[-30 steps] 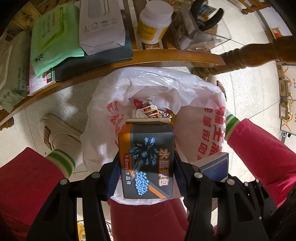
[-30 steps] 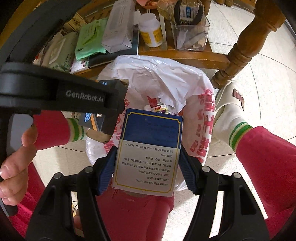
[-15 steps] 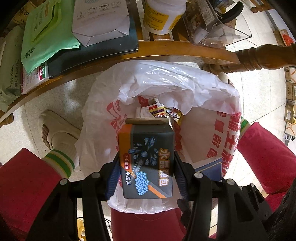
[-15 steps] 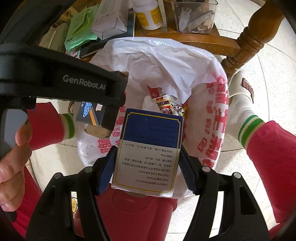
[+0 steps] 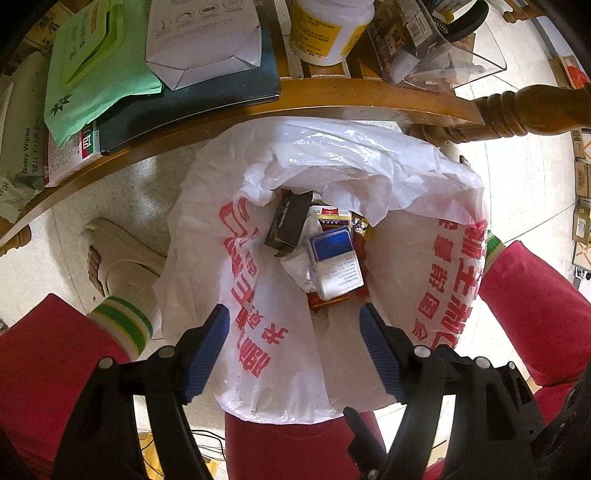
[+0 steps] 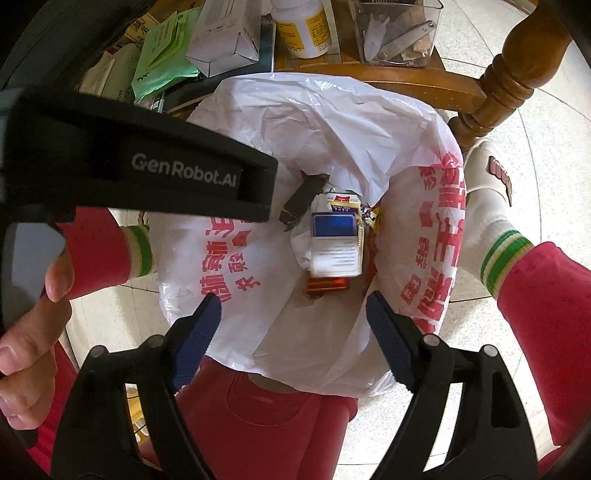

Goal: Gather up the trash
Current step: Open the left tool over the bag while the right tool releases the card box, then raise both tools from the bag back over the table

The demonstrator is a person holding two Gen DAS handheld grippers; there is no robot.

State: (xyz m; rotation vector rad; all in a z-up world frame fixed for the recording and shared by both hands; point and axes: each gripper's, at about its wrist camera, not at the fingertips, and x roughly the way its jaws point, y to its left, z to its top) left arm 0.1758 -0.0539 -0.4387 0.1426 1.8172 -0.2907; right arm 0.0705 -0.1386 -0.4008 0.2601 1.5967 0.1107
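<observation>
Both grippers hang above a white plastic trash bag with red printing, which lines a bin on the floor just in front of a wooden table.

The left gripper is released: its jaws have just been opening, the blue pads stand wide apart, and nothing is between them. The dark box with an orange edge lies down inside the bag, to the left of the middle. Its long axis runs from near-left to far-right, and it tilts, its far end leaning under the crumpled far fold of the bag.

The right gripper is likewise released, its jaws having just been opening, with nothing between its pads. The blue and white box lies face up in the bag, just right of the dark box. Its long axis runs near to far, with the blue end pointing far, toward the table, and the white printed end pointing near. Beneath and around it lie crumpled white paper and small red and yellow packets.

On the table's near edge sit a green wipes pack, a white carton, a white bottle and a clear container. The person's red trouser legs and a white slipper flank the bin.
</observation>
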